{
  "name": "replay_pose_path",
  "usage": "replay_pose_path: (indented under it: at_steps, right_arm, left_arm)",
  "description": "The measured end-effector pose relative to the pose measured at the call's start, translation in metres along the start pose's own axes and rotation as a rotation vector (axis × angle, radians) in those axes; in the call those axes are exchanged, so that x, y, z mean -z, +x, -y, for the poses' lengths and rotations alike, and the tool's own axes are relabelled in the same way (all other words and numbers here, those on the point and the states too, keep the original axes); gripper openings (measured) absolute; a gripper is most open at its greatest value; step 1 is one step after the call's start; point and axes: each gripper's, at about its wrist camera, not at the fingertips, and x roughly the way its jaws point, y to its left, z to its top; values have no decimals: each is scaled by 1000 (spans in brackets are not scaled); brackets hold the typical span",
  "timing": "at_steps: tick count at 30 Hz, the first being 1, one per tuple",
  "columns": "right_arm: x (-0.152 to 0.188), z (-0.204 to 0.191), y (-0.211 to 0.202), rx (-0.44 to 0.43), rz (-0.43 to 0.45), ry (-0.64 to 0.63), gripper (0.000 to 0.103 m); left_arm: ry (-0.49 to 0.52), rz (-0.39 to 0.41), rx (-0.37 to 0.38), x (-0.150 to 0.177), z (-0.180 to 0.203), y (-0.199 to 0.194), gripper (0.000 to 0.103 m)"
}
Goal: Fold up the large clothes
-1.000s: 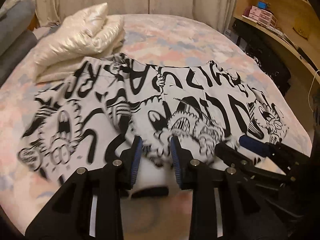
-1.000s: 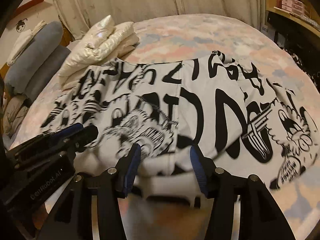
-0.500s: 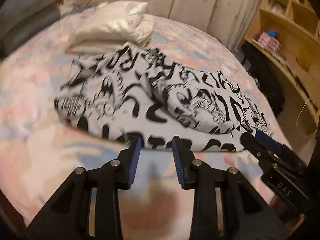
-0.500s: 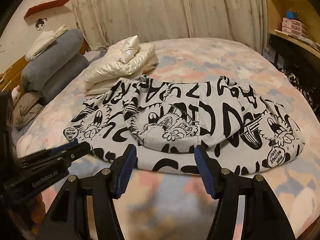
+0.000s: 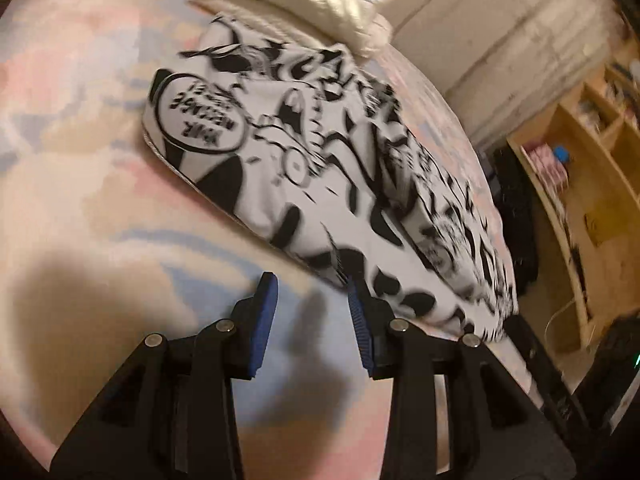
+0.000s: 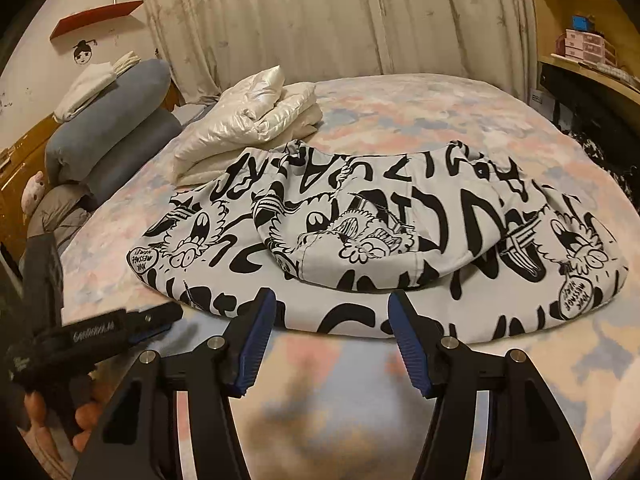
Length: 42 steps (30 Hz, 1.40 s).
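A white garment with black cartoon print (image 6: 400,240) lies folded in a wide band across the bed, a smaller flap lying on top of its middle. My right gripper (image 6: 331,300) stands open just in front of its near edge, nothing between the pads. My left gripper (image 5: 311,284) is open too, tilted, over bare sheet at the near edge of the garment (image 5: 320,168) toward its left end. Its right fingertip is close to the hem, but contact cannot be told through the blur. In the right wrist view the left gripper (image 6: 160,316) shows at the lower left.
The bed (image 6: 400,120) has a pastel patterned sheet. A folded cream puffy jacket (image 6: 256,120) lies behind the garment's left end. Grey-blue bolsters (image 6: 104,120) lie at the left. Wooden shelves (image 5: 580,200) stand to the right. A hand (image 6: 80,416) holds the left gripper.
Both grippers have drawn back off the garment to its near edge. The left one has swung toward the garment's left end and rolled, so its view is tilted. The garment lies still.
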Motion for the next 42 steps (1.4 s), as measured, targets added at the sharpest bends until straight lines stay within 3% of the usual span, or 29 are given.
replay_pose_path:
  at_steps: [8,12,16,19,23,26,30,36,42]
  right_arm:
    - [-18,0,37,-5,-21,-1,56]
    - [-42,4,57,4,-19,15,54]
    - [-81,17,92,21,-36,39,46]
    - [-106,25,125,47,-72,35,32]
    - [-122,32,176,55,-135,20,27]
    - [-113,29,218,68,-217,-51,26]
    - [-111,34,229,36,-196,-33,27]
    - [-109,36,236,13,-163,-20,27]
    - [-100,42,224,-25,-154,14,27]
  left_arm:
    - [-120,4,48,-39,-25,36,33]
    - [-131,3,51,-56,-26,54,33]
    - [-127,8,52,-73,-24,67,33]
    - [-106,24,43,-85,-19,74,33]
    - [-81,76,19,-97,-11,75,28]
    - [0,134,-31,-98,5,67,20]
    - [165,233,-116,-94,41,54,16]
    - [369,353,-164,-83,94,38,14]
    - [479,394,-180,-78,141,38,14]
